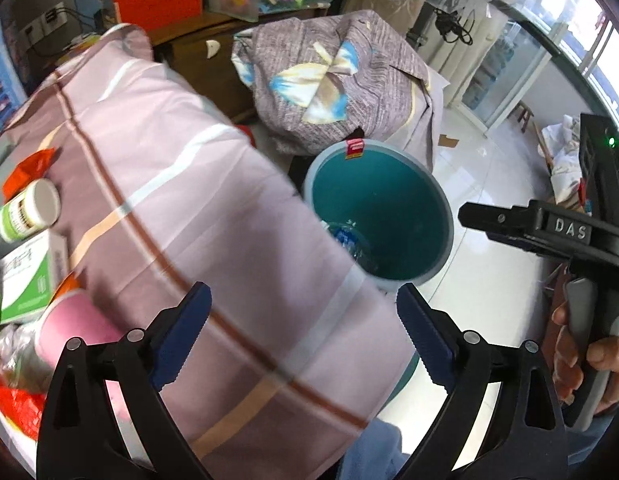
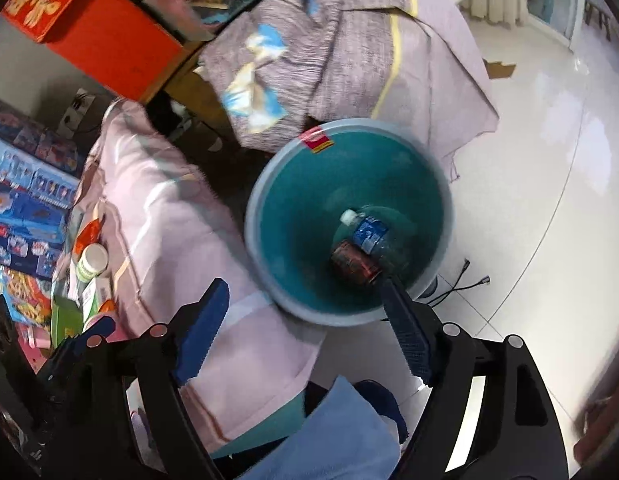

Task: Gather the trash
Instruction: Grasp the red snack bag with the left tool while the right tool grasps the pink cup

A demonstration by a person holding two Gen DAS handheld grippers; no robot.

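Observation:
A teal trash bin [image 2: 293, 216] stands on the floor beside the bed; it also shows in the left wrist view [image 1: 389, 200]. Inside lie a plastic bottle with a blue label [image 2: 369, 234] and a dark red can [image 2: 353, 266]. My right gripper [image 2: 305, 332] is open and empty above the bin's near rim. My left gripper [image 1: 303, 340] is open and empty above the pink striped bedcover [image 1: 181, 184]. Trash lies at the bed's left: a white-capped green bottle [image 1: 27, 210], a green-and-white box [image 1: 27, 272], a pink cup [image 1: 75, 332] and red wrappers [image 1: 25, 170].
A folded grey patterned quilt [image 1: 329, 80] lies behind the bin. A red box [image 2: 97, 32] sits on a wooden cabinet [image 1: 213, 68]. White tiled floor [image 2: 529, 160] spreads to the right, with a cable [image 2: 461, 284] on it. The right gripper's body [image 1: 549, 232] shows at right in the left wrist view.

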